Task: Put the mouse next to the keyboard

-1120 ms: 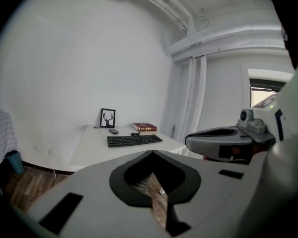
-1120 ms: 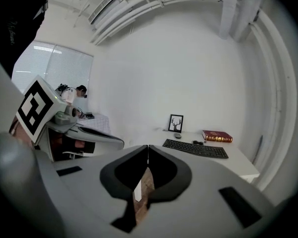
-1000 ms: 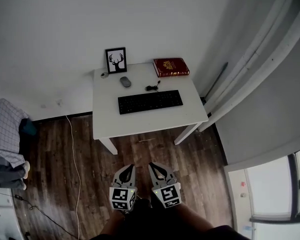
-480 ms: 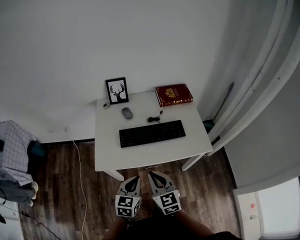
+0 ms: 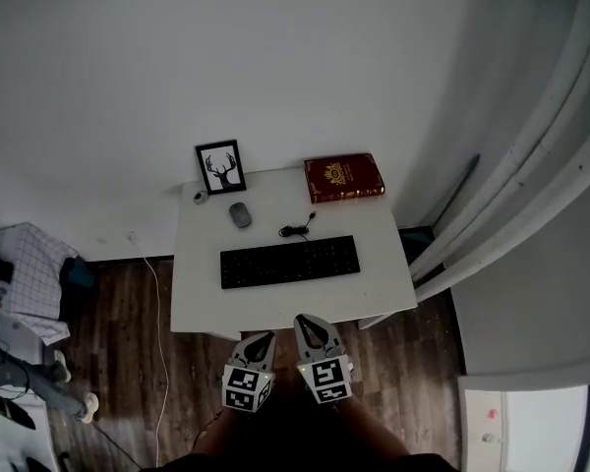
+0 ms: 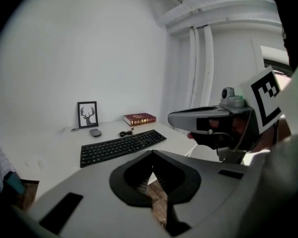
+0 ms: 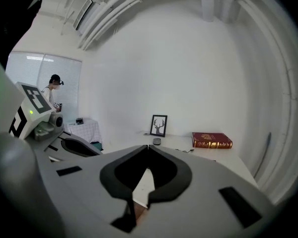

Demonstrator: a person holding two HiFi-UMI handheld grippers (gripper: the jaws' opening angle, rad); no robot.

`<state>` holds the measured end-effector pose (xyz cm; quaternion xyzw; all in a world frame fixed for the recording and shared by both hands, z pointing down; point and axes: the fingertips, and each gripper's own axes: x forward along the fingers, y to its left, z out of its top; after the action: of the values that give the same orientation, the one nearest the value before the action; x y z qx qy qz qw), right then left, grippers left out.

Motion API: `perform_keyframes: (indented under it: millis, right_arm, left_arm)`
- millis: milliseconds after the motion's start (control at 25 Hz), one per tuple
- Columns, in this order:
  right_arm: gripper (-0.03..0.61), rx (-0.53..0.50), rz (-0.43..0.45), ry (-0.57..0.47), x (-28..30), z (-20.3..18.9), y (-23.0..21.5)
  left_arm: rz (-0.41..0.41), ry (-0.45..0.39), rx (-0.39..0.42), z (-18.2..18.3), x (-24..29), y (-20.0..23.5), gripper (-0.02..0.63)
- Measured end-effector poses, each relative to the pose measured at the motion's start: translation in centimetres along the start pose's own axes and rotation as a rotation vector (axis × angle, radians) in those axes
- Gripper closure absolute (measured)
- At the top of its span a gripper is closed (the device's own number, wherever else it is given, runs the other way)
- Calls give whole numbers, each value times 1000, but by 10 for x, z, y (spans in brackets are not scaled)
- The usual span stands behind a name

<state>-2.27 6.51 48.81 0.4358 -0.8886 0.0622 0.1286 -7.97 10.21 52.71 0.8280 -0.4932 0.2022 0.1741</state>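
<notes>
A grey mouse (image 5: 240,215) lies on the white table (image 5: 383,264) behind the left end of a black keyboard (image 5: 290,262), apart from it. The same mouse (image 6: 95,132) and keyboard (image 6: 121,146) show in the left gripper view, and the mouse (image 7: 156,141) is small in the right gripper view. My left gripper (image 5: 257,341) and right gripper (image 5: 311,326) hang side by side in front of the table's near edge. Both are shut and hold nothing.
A framed deer picture (image 5: 220,168) stands at the table's back left, beside a small round object (image 5: 200,197). A red book (image 5: 344,178) lies at the back right, and a coiled black cable (image 5: 296,229) sits behind the keyboard. Clothes (image 5: 25,268) pile on the left floor.
The head view has shifted as I stepped closer: the table now sits lower and nearer in the frame, and both grippers are now at its front edge.
</notes>
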Motion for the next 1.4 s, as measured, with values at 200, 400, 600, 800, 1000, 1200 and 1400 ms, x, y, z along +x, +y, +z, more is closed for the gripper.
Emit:
perform_keyframes:
  millis: [200,400,600,800,1000,1200,1400]
  right_arm:
    - [558,53,21,27,17,-13,-12]
    - [557,60,48,80,44,-20,-22]
    - [557,35,31,124,73,-22,-35]
    - [557,7,2,166,111,-1,-54]
    - [557,11,-29,226,156,14,-68]
    - [557,30,-19,302,201,10,-61]
    - [557,35,4,374,247,5,-55]
  left_arm:
    - [24,44,-7,1,12,12,614]
    - [36,79,-29,5,35,35,614]
    - [-27,90,-29,13,73,55,614]
    - [-131,88,-22,38,103,77,614]
    - [-201,96,-54,43,129,110,614]
    - [-268,125,-98,37,136,137,614]
    - [-268,146,-177,21,138,163,614]
